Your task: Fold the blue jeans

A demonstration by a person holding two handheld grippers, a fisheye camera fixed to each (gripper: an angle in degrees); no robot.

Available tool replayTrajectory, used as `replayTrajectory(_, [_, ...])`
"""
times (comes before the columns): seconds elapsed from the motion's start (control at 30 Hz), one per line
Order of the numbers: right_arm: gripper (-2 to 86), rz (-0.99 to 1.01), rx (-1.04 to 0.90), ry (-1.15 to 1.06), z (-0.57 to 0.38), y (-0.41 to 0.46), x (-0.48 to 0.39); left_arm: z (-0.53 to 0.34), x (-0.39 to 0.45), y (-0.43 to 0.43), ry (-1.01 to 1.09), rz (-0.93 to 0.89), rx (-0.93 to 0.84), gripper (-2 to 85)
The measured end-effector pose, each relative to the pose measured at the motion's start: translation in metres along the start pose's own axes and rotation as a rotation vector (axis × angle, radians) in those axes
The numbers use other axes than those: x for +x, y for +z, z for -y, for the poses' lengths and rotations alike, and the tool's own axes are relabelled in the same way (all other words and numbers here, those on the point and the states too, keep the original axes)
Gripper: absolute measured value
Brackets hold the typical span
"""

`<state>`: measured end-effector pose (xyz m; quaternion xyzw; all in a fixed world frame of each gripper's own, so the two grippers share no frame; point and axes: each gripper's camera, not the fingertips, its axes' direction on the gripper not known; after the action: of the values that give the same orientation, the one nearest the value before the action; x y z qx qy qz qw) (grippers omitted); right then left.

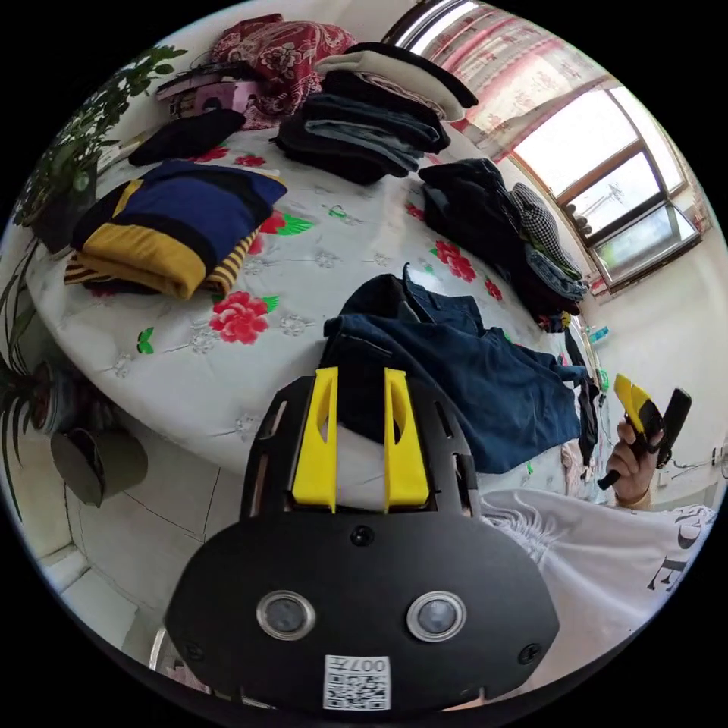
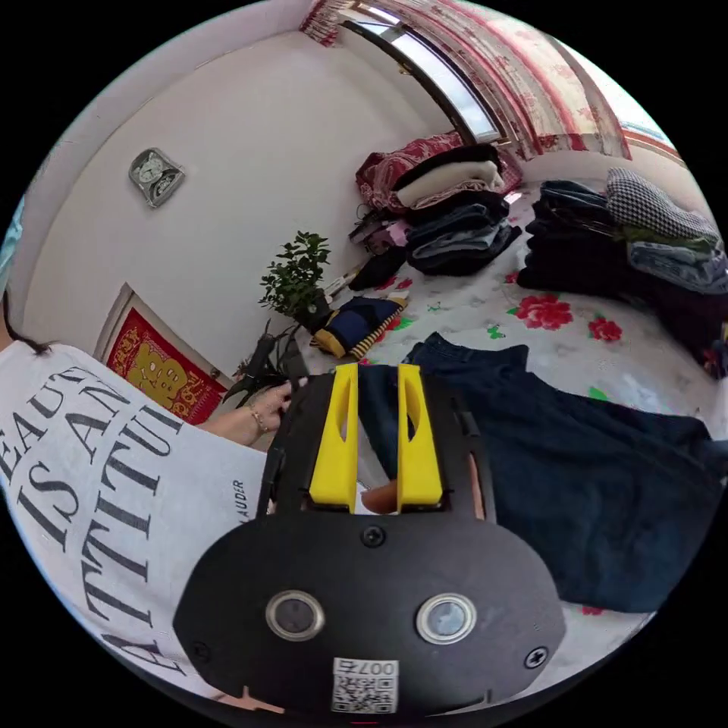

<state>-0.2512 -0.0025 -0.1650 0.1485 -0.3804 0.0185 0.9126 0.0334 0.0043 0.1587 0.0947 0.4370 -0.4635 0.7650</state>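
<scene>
On the floral bed (image 1: 250, 364) our blue jeans (image 1: 470, 371) lie rumpled; both tongs, left (image 1: 361, 436) and right (image 2: 377, 440), are apart, gripping nothing. Denim looks heavy, floppy; we'd grab the waistband.

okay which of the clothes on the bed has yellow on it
The folded navy sweater with yellow bands, lying by itself near the potted plant. The tall stacks and the blue jeans are dark blues, blacks and greys.
</scene>
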Motion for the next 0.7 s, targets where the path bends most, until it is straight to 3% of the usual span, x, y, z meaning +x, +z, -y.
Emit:
replayTrajectory(0.2, [6.9,-0.362,0.168,0.627,-0.085,-0.093,0.139,-0.014,0.042,0.003,0.198,-0.048,-0.091,11.6])
replayTrajectory(0.3, [7.7,-0.498,0.248,0.832,-0.12,-0.144,0.182,0.001,0.06,0.043,0.165,-0.076,-0.199,12.2])
replayTrajectory(0.37, [8.1,-0.554,0.299,0.91,-0.132,-0.171,0.203,0.017,0.065,0.066,0.116,-0.045,-0.242,10.8])
replayTrajectory(0.43, [8.5,-0.589,0.332,0.973,-0.138,-0.193,0.223,0.035,0.07,0.075,0.063,0.048,-0.241,3.9])
replayTrajectory(0.57, [8.8,-0.637,0.392,1.051,-0.139,-0.233,0.263,0.084,0.086,0.066,0.042,-0.079,-0.262,-0.7])
replayTrajectory(0.7, [8.2,-0.626,0.385,1.104,-0.139,-0.247,0.306,0.114,0.088,-0.007,-0.023,-0.203,-0.077,-0.9])
